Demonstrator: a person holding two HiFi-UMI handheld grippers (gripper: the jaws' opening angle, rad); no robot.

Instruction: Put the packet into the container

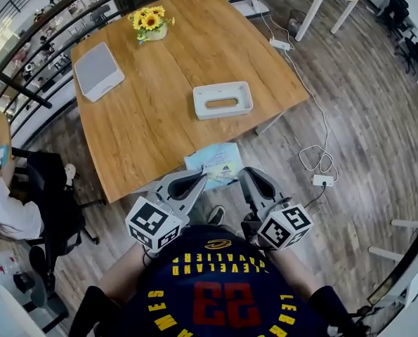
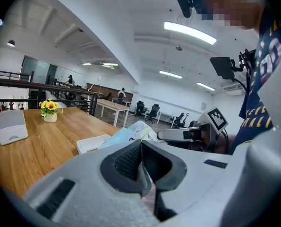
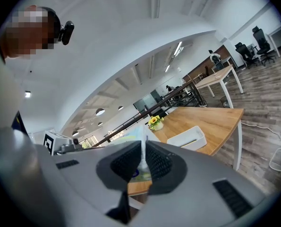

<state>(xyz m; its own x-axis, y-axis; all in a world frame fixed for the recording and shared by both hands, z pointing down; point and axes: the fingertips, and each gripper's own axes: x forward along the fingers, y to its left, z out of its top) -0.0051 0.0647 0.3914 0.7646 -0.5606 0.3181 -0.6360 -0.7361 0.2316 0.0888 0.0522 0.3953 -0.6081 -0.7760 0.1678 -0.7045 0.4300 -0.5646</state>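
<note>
I hold a light blue and white packet (image 1: 216,161) flat between both grippers, over the near edge of the wooden table (image 1: 145,132). The left gripper (image 1: 204,178) is shut on its left side, and in the left gripper view the packet (image 2: 131,133) rises just past the closed pads. On its right side the right gripper (image 1: 242,175) is shut, with the thin packet edge (image 3: 143,141) pinched between the ribbed pads. The white rectangular container (image 1: 223,100) lies on the table beyond the packet, apart from it; it shows as container (image 2: 90,143) and container (image 3: 186,138).
A grey-white box (image 1: 98,70) and a pot of sunflowers (image 1: 151,24) stand at the table's far side. Cables and power strips (image 1: 315,161) trail on the floor to the right. A seated person with a black chair (image 1: 26,202) is at the left.
</note>
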